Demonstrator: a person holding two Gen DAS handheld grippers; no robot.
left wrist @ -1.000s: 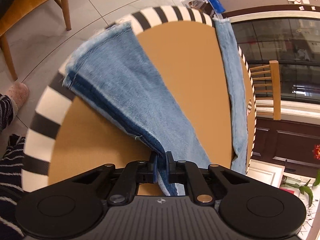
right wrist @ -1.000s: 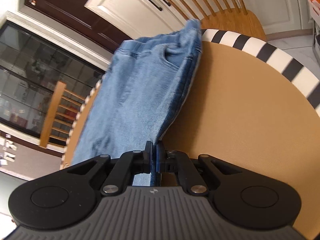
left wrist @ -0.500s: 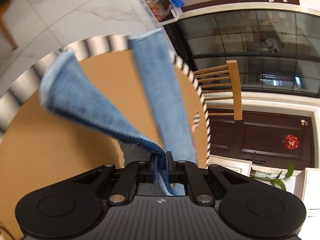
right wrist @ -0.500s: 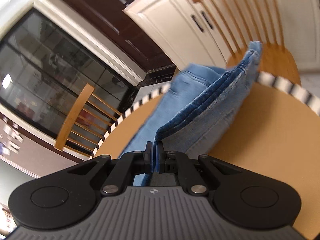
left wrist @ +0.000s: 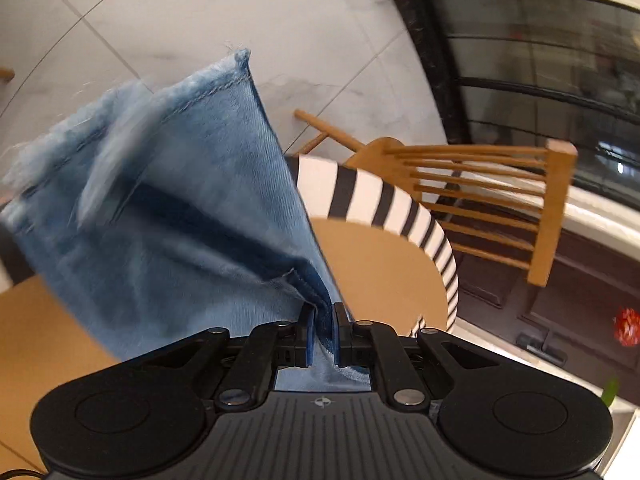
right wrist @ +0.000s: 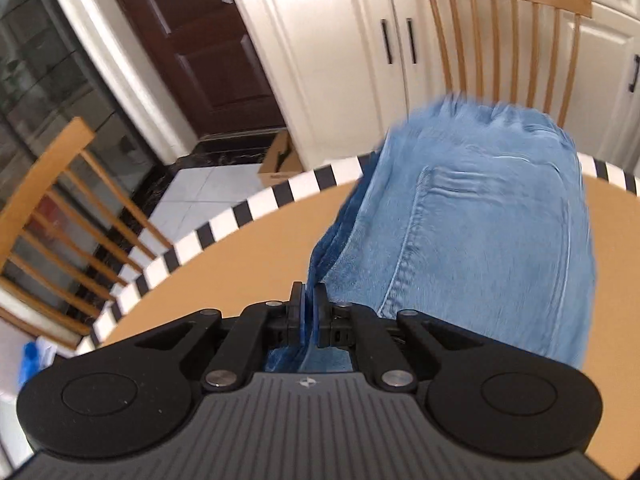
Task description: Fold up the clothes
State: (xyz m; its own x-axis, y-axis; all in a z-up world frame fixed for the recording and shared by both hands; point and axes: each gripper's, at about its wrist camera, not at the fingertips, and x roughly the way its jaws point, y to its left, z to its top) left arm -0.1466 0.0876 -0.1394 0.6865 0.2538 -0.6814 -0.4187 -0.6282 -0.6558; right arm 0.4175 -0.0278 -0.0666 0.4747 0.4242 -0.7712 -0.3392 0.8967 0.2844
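I have the left gripper (left wrist: pixel 320 330) clamped on a bunched edge of the blue jeans (left wrist: pixel 168 216), its blue pads pinching the denim between them. From there the cloth rises up and to the left, lifted off the round table (left wrist: pixel 384 256), with a frayed hem at its far end. My right gripper (right wrist: pixel 308 316) is pinched tight on another fold of the same jeans (right wrist: pixel 472 240), which spread to the right and far side across the tan tabletop, a seamed pocket facing up. The table's black-and-white striped rim (right wrist: pixel 224 220) curves past on the left. A wooden chair (right wrist: pixel 504 36) stands beyond the far edge, against white cabinets (right wrist: pixel 332 52).
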